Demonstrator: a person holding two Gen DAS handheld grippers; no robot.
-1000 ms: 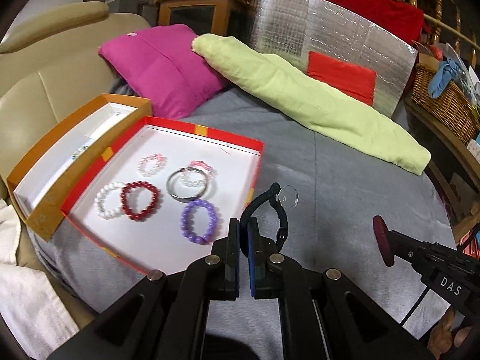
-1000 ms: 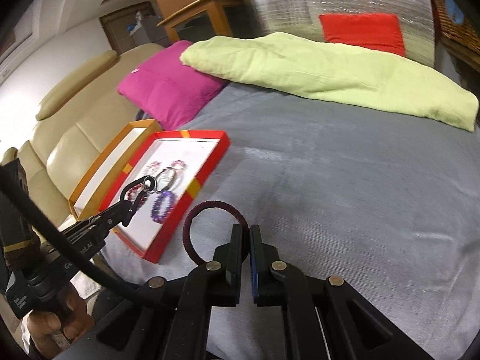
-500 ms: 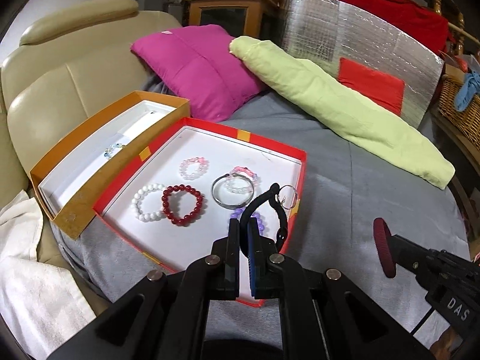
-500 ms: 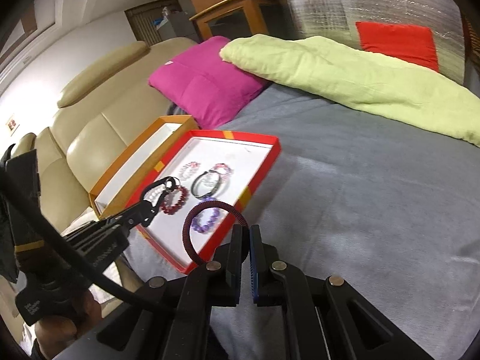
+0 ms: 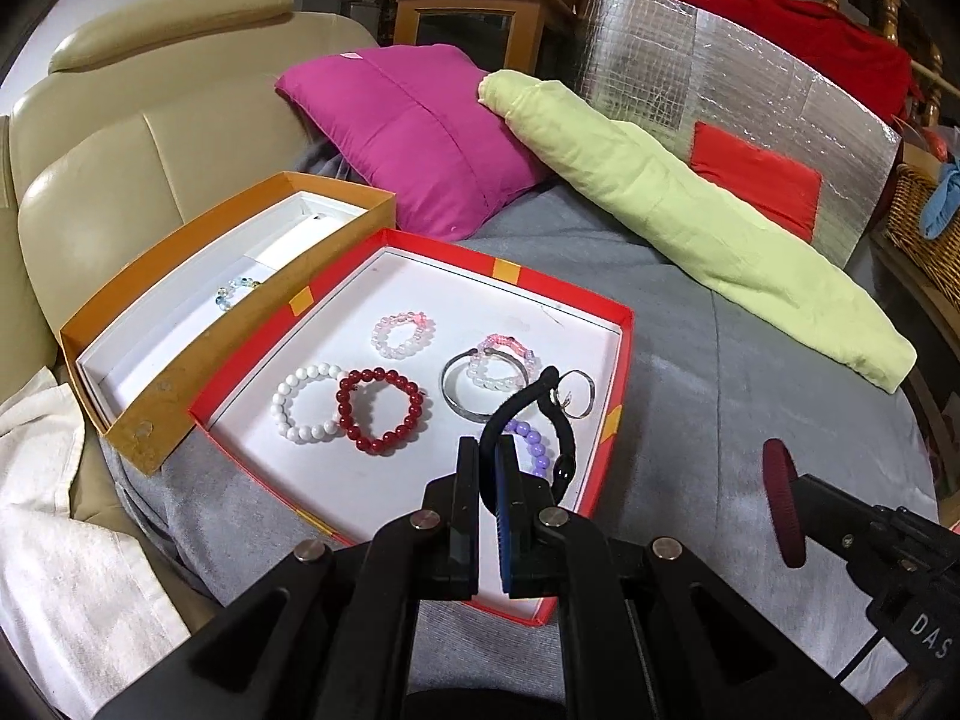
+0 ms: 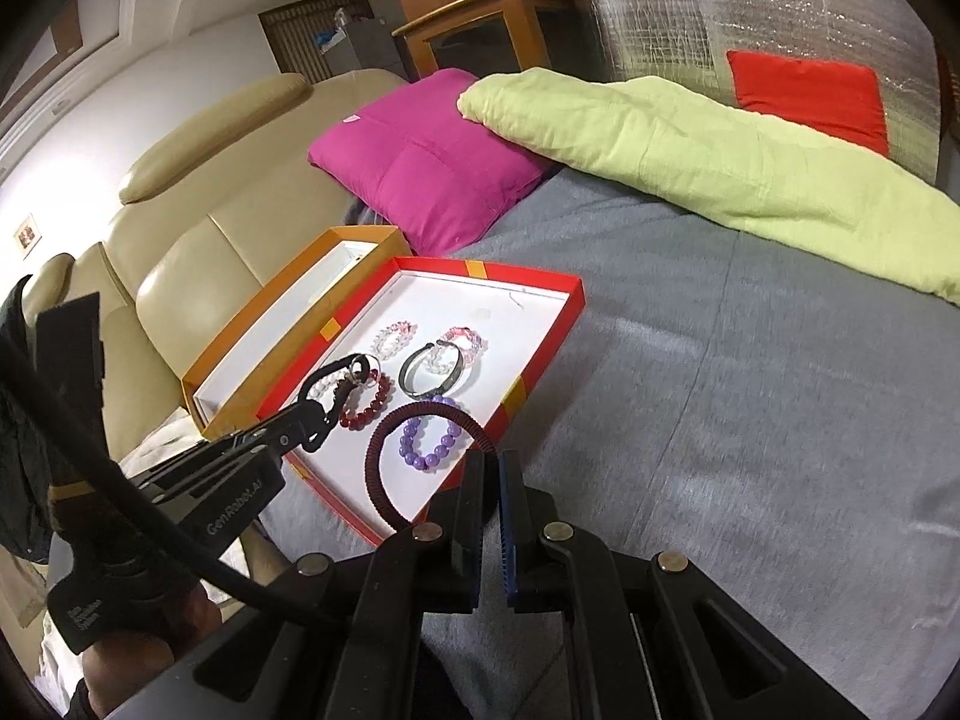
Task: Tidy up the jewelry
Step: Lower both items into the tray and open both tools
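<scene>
Left wrist view: the left tongs [image 5: 489, 468] are clenched on a black cord [image 5: 564, 432] carrying a clear ring, hanging over the red tray's [image 5: 624, 336] near right corner, above the purple bracelet [image 5: 534, 447]. Right of the tray, the right tongs [image 6: 492, 480] are clenched on a maroon band [image 6: 384, 462] at the tray's near edge. Both loops need only lowering; the left sits further inside.

White letters "DAS" stand on the black body of the right claw [image 5: 780, 507], seen from the left wrist. "GenRobot.AI" runs along the black body of the left claw [image 6: 312, 417], seen from the right wrist. Small print lower on its handle is unreadable.
</scene>
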